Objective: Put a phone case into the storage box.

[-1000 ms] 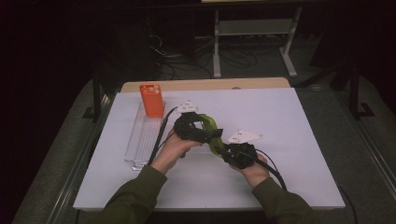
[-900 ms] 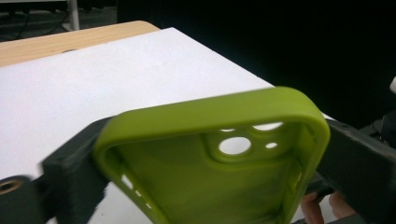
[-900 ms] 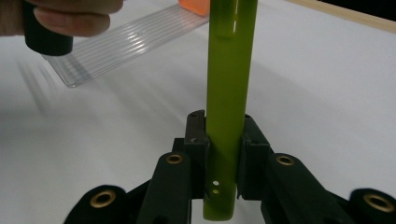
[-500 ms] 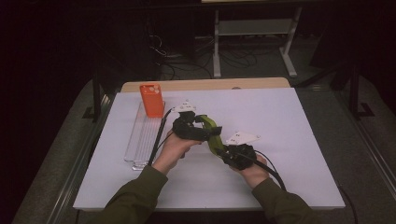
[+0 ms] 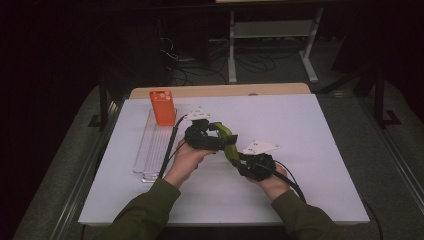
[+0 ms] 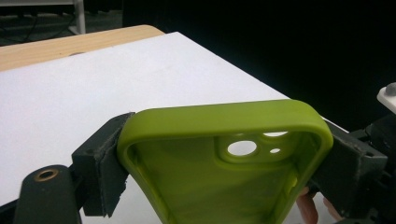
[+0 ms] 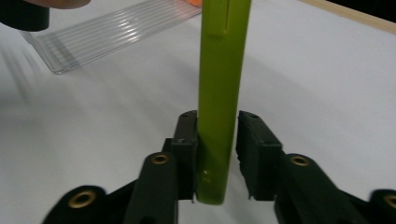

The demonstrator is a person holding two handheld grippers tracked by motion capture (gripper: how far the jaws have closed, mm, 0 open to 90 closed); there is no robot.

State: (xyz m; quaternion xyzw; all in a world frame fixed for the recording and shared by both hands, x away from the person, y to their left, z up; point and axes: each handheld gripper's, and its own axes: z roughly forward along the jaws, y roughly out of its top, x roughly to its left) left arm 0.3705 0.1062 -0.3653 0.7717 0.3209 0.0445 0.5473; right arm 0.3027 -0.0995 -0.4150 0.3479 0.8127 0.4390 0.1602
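1. A green case is held up off the white tabletop, near its middle, between the two grippers.
2. The left gripper has its jaws spread wide across the case's width. In the left gripper view the pads press against both outer side walls, near the end with the camera cutout.
3. That view looks into the hollow inside of the case, with the cutout holes toward the far end.
4. The right gripper takes the other end edge-on. In the right gripper view the case stands as a thin upright strip between the jaws.
5. There the left pad touches the case, and a narrow gap shows on the other side, so the right gripper is nearly closed and only partly bearing on it.
6. Each gripper sits in one of the person's hands; olive sleeves come in from the near edge.
7. An orange case stands at the far left of the tabletop.
8. A clear ribbed tray lies flat just in front of the orange case, running toward the person, well left of the grippers.
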